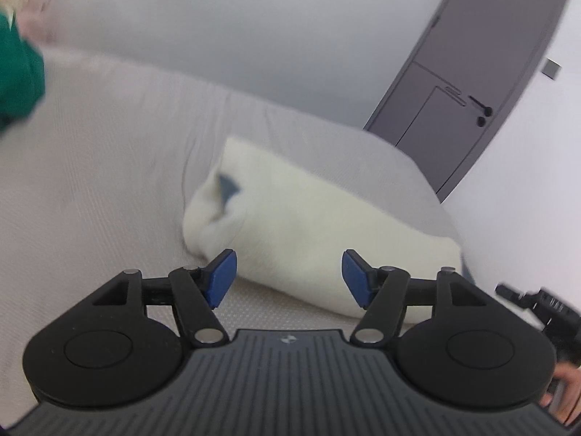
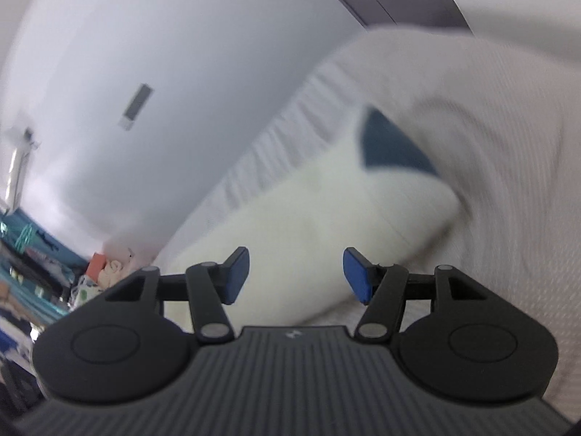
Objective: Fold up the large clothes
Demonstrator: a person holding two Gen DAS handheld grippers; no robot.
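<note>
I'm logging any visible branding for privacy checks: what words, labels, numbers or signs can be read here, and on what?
No readable text in either view.
Small round emblem on the left tongs housing: a mark, no letters legible.
Small pale mark on the right tongs housing: too blurred to read.
Cream folded garment: only a blue triangular patch, no lettering.
Grey door: no sign.
</note>
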